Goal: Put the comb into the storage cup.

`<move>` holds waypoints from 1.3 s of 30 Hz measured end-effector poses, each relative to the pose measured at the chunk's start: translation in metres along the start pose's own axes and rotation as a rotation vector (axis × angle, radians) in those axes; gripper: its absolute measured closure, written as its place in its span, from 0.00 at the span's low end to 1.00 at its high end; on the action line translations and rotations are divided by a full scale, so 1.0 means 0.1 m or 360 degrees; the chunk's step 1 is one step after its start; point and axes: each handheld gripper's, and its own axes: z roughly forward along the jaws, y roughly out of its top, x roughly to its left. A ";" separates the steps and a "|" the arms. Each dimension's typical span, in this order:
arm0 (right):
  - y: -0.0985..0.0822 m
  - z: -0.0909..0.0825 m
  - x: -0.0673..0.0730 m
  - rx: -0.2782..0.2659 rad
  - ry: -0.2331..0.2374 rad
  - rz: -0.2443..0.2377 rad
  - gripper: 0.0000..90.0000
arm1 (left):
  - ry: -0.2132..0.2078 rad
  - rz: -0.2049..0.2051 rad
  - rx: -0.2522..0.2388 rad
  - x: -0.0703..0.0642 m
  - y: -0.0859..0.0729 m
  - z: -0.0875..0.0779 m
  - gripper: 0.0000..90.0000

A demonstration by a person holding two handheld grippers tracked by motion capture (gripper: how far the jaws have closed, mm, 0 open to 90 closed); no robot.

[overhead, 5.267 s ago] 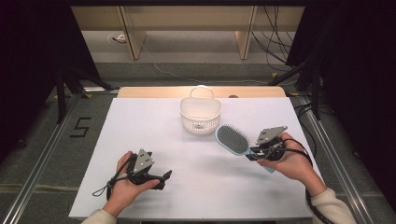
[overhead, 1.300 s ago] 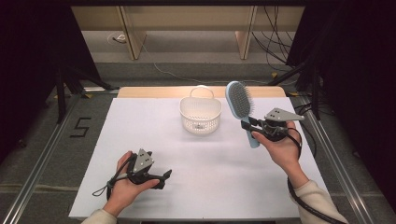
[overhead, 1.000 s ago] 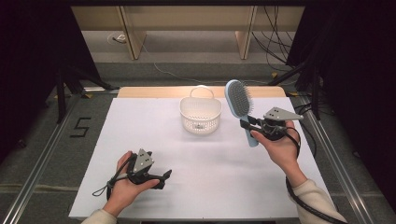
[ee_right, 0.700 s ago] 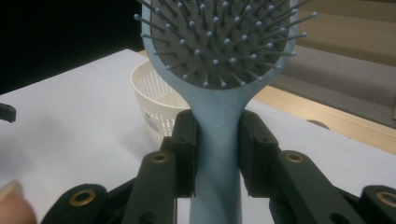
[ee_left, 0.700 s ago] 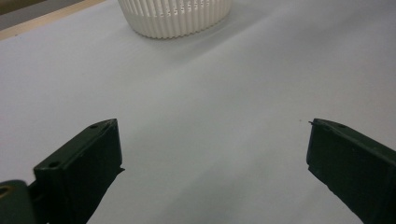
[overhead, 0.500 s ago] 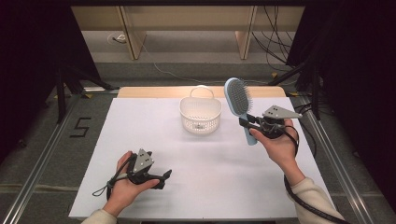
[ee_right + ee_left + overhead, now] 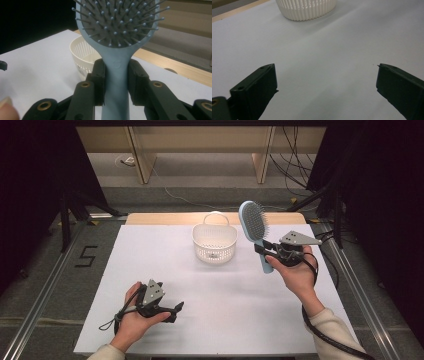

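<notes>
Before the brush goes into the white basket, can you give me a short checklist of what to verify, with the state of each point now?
1. Grip on the hairbrush: the right gripper clamps the handle from both sides just below the head. Ok.
2. Brush clear of the table: it is held up off the white table, head uppermost. Ok.
3. Basket ready: it stands upright and open; what the high view shows of the inside looks empty. Ok.
4. Way to the basket: the brush is beside it, with nothing between them. Ok.
5. Left gripper: open, holding nothing, low over the table near the front edge, away from the basket. Ok.
6. Whether the brush fits inside the basket: cannot tell.
</notes>
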 end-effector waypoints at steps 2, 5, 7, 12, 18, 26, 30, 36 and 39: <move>0.01 0.00 0.00 -0.0004 -0.0003 0.0001 0.78 | 0.0000 0.0000 0.0000 0.00 0.00 0.00 0.03; 0.01 0.01 0.00 -0.0010 -0.0005 0.0003 0.78 | 0.0000 0.0001 0.0002 0.00 0.00 0.00 0.03; 0.02 0.02 0.00 -0.0013 -0.0007 0.0006 0.78 | 0.0000 0.0003 0.0002 0.00 0.00 0.00 0.03; 0.04 0.03 0.01 -0.0020 -0.0007 0.0007 0.78 | 0.0000 -0.0001 0.0000 0.00 0.00 0.00 0.03; 0.05 0.06 0.01 -0.0032 -0.0008 0.0010 0.78 | -0.0002 -0.0005 -0.0002 0.00 0.00 0.00 0.03; 0.07 0.09 0.01 -0.0043 -0.0009 0.0012 0.78 | 0.0000 0.0000 -0.0003 0.00 0.00 0.00 0.03; 0.07 0.11 0.01 -0.0043 -0.0008 0.0015 0.78 | -0.0002 0.0003 -0.0006 -0.01 0.00 0.00 0.03; 0.08 0.12 0.01 -0.0046 -0.0010 0.0020 0.78 | -0.0004 0.0003 -0.0002 -0.01 0.00 0.00 0.03; 0.09 0.12 0.01 -0.0050 -0.0015 0.0024 0.78 | -0.0005 0.0002 -0.0003 -0.01 0.00 0.00 0.03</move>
